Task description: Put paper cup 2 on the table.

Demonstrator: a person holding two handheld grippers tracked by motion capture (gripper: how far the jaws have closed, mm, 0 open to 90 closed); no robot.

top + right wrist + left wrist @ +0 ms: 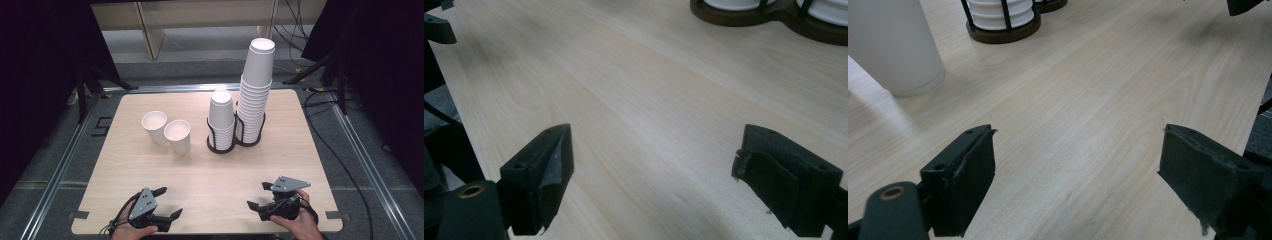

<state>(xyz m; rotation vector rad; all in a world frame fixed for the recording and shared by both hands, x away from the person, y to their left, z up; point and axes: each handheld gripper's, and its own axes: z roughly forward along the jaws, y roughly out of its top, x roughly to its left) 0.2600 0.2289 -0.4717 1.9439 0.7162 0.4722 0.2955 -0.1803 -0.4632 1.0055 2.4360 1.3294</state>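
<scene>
Both our hands sit low at the table's (200, 175) near edge; left gripper (167, 202) and right gripper (259, 196) seem empty, jaws wide apart, cups (167, 131) far ahead.

Light wooden table (210, 180) on grey floor (380, 165), black curtains (40, 75) flanking.

Two loose white paper cups

Both cups (154, 126) (178, 135) stand upright, mouths open, touching each other, just left of the black cup rack (234, 141).
</scene>
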